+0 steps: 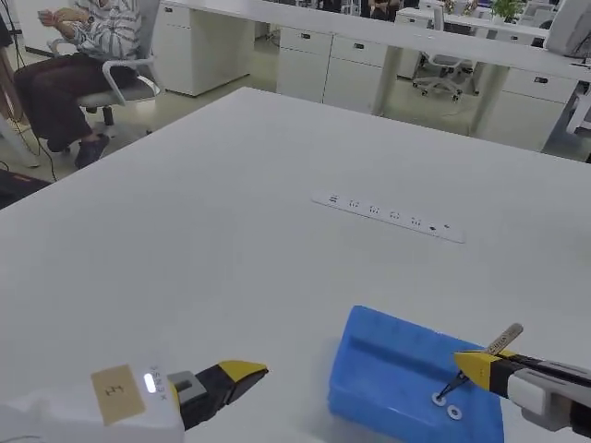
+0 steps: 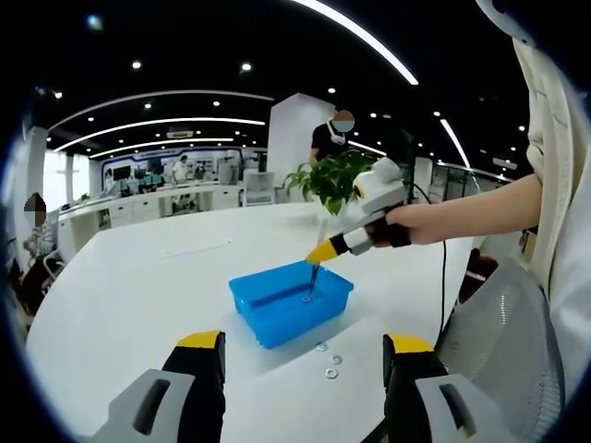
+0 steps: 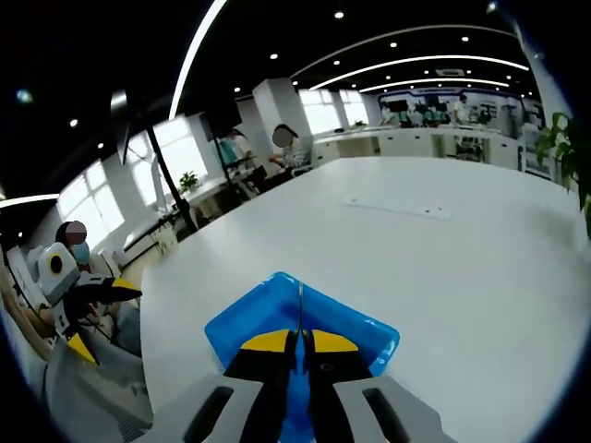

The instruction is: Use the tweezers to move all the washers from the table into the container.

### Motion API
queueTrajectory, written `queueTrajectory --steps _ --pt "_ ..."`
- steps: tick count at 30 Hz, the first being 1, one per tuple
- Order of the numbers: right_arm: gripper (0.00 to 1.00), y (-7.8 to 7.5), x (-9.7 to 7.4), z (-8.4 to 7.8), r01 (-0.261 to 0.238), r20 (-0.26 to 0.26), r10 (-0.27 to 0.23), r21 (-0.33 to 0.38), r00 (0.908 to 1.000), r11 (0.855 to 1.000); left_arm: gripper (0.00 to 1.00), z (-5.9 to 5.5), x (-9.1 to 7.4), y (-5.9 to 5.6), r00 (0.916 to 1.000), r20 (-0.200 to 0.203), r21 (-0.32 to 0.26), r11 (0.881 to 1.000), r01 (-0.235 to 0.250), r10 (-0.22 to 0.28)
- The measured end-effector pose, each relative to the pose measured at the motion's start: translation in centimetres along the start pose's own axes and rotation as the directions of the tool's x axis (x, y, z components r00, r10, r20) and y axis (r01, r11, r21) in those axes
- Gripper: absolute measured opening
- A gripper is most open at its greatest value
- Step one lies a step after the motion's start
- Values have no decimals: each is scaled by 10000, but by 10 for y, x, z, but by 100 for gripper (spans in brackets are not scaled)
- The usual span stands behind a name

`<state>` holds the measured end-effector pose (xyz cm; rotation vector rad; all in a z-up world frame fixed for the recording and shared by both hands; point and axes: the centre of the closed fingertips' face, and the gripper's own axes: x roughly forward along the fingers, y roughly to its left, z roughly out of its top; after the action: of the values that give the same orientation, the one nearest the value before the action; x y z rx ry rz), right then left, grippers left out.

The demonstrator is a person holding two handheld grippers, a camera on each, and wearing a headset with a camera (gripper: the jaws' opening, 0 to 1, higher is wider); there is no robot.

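Right gripper (image 3: 298, 343) clamped tight on tweezers (image 3: 300, 309); tweezer tips down inside blue container (image 2: 272, 321). Two washers (image 1: 454, 413) lay on container floor, just beside tweezer tips. Three loose washers (image 2: 331, 373) sat on white table (image 1: 231, 231), close together, just outside container wall nearest left gripper view. Left gripper (image 2: 305, 341) hovered low over table, jaws spread wide, holding nothing, apart from container. Power strip (image 1: 388, 214) lay farther back on table.
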<state>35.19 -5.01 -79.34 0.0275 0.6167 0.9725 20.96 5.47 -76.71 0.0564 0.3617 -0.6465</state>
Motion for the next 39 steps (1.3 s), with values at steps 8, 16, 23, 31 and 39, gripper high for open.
queueTrajectory --steps 8,16,23,31,39 --pt "3 16 -8 11 -307 618 288 307 9977 9991 70 0 0 -1 10000 0 36 10000 57 -57" --pt "3 36 -14 15 -563 1110 562 -23 9922 9984 69 0 0 -2 9999 -7 59 9999 111 -111" --pt "3 56 -14 7 -1188 1181 1189 -81 9859 9929 69 0 0 -3 9998 -35 59 9998 188 -188" --pt "3 73 -9 -15 -1764 808 1740 246 9814 9840 69 -1 0 -4 9997 -95 114 9997 235 -234" --pt "3 81 1 -46 -2297 -8 2300 520 9732 9719 68 -1 0 -3 9997 -122 135 9997 203 -201"
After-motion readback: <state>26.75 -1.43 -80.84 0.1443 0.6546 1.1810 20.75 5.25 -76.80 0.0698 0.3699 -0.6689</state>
